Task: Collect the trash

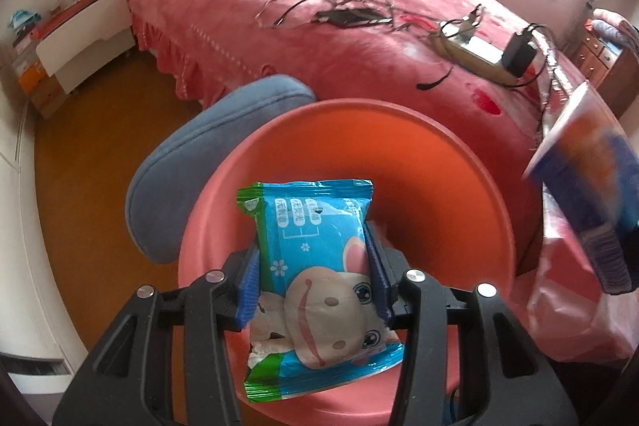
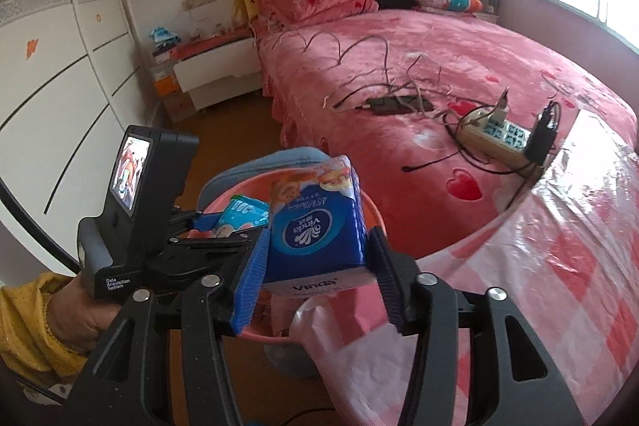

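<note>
A: What is the left gripper [image 1: 313, 278] carrying?

B: A blue wipes pack [image 1: 315, 266] with a cartoon animal on it. The pack is sitting upright between the blue pads [image 1: 248, 286], which are lying along both its sides. The jaws are partly spread, and I cannot tell whether they are pinching it or only flanking it.

A: And where is that pack hanging?

B: Over the pink basin [image 1: 459, 194], inside its rim as the left wrist camera is showing it. The basin is sitting on a blue chair [image 1: 191, 178] just beside the bed [image 1: 319, 38].

A: What is the right gripper [image 2: 315, 266] doing?

B: It is framing a blue tissue pack [image 2: 315, 222] with "Vinda" printed on it. The left pad is lying against the pack's side; the other pad is standing just beside the pack, and contact there is unclear. So those jaws are spread to about the pack's width, and I cannot say they are pressing.

A: Is that pack over the basin too?

B: It is lying at the basin's near rim in the right wrist view, with the wipes pack showing behind it on the left. From the left wrist view the tissue pack is appearing blurred at the right edge, beside the basin.

A: Anything else nearby?

B: A hand [image 2: 76, 314] in a yellow sleeve [image 2: 24, 326] is gripping the left device. A power strip [image 2: 495, 138], a phone [image 2: 399, 104] and cables are lying on the bed, and a checked plastic sheet [image 2: 559, 266] is covering a surface at the right.
</note>
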Motion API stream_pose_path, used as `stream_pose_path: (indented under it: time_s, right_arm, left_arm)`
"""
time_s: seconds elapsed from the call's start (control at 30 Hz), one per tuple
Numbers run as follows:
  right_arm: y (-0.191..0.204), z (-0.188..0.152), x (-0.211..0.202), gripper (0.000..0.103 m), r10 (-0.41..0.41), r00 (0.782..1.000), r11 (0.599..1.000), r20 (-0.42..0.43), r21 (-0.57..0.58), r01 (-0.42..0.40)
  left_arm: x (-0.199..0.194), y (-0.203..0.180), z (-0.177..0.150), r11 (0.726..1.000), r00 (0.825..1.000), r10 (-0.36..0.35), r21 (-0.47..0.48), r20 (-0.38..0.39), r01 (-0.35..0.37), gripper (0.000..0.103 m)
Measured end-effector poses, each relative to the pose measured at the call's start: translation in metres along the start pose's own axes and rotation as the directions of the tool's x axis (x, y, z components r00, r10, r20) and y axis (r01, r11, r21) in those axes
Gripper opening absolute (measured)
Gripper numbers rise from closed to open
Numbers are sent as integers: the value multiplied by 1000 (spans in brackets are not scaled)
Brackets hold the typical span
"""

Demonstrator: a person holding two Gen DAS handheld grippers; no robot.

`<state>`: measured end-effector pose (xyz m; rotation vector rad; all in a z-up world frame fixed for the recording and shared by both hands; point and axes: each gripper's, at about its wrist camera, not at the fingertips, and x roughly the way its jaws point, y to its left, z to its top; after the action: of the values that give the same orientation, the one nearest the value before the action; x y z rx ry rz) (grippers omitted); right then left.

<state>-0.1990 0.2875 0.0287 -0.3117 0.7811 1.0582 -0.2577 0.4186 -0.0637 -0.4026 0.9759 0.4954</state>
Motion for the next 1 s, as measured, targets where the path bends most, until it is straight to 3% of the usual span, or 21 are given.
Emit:
stream_pose_path:
  time_s: [0.03,0.07,0.13,0.3,0.37,0.5,0.73,1.0]
  right_arm:
    - [-1,0,2,76,-2,1000,1000,-2,8,2]
    - [-2,-1,3,81,-1,1000,1000,-4,22,1]
    - [-9,-1,0,82,-1,1000,998,1,59,1]
    - [-26,-1,-20,83,-67,997,992,47,105,62]
    - [-31,-3,-28,92,-94,993,989,66,120,86]
    - [-47,-7,-49,92,-157,982,979,109,150,139]
    - [-73,-19,-83,92,-248,953,954,176,213,210]
    - [-104,-47,-117,92,-356,911,910,206,300,288]
  left_arm:
    - [2,3,0,1000,1000,11,-10,-2,-11,66]
    - [2,6,0,1000,1000,14,-17,4,-14,68]
    - [0,9,1,999,999,32,-20,16,-31,76]
    - [-5,11,6,999,999,17,-31,42,-16,80]
    - [-8,7,8,999,998,27,-22,56,-26,83]
    - [-20,-3,15,999,994,36,1,108,-36,87]
    - [-51,-33,25,997,975,-39,68,217,25,95]
    - [-81,-84,28,982,946,-150,157,287,108,98]
